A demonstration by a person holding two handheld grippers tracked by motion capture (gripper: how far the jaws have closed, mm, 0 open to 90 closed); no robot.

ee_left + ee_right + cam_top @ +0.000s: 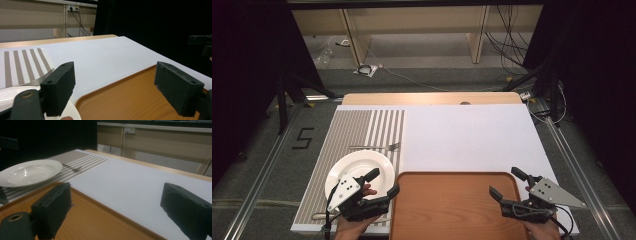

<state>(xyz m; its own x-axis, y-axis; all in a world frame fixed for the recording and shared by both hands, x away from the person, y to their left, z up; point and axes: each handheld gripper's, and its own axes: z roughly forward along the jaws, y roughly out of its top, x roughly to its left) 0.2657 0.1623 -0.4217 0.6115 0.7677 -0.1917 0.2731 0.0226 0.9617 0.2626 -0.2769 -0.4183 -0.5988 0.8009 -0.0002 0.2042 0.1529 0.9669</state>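
Your left gripper [382, 184] and right gripper [507, 183] gape wide, empty; the white plate [362, 167] sits on the striped placemat [357, 127] beside the wooden tray [452, 210] – grab carelessly and the rim slips, knocking the fork [377, 147]

A fork [377, 147] lies on the striped placemat [362, 127] (beyond the plate) — white table [472, 135] alongside.

Left gripper [382, 184]: black body, blocky black jaws with small screw holes, lower left of frame.
Right gripper [507, 183]: same black build, lower right.
Plates: grey, three-cornered, dotted with holes, atop each.
Cables: black, trailing toward the bottom edge.
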